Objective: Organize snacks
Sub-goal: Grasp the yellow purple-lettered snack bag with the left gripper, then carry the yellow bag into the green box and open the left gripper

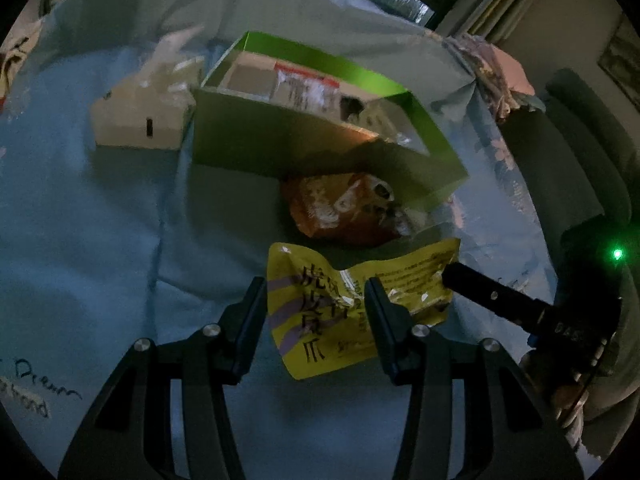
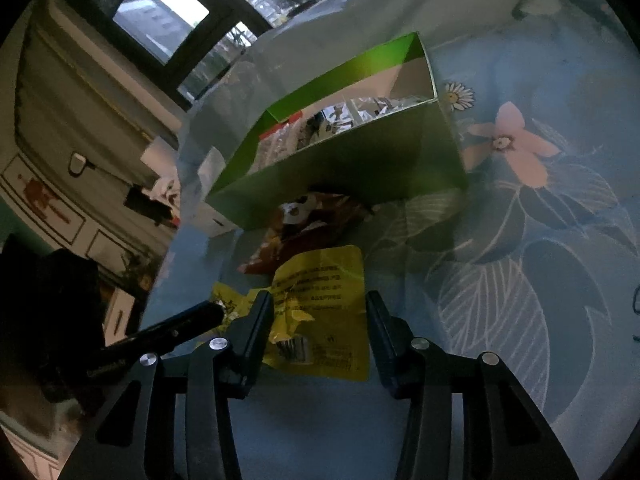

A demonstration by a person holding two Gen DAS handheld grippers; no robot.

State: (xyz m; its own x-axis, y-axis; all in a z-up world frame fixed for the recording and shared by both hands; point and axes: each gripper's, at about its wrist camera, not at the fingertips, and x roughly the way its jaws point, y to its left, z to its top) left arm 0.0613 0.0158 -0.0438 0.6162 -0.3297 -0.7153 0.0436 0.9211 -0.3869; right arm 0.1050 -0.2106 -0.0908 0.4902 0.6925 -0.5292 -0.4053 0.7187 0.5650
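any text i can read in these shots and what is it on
"Dream": handwritten on the blue sheet; the word under it is cut off.
"DAS": on the right tongs body, partly hidden.
Yellow packet: large Chinese characters ending "爪"; small print too blurred.
Orange packet and packets in the green box: unreadable.

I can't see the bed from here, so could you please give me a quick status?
Both grippers, left and right, on the yellow packet. Orange packet lies before the green box. Nothing blocking.
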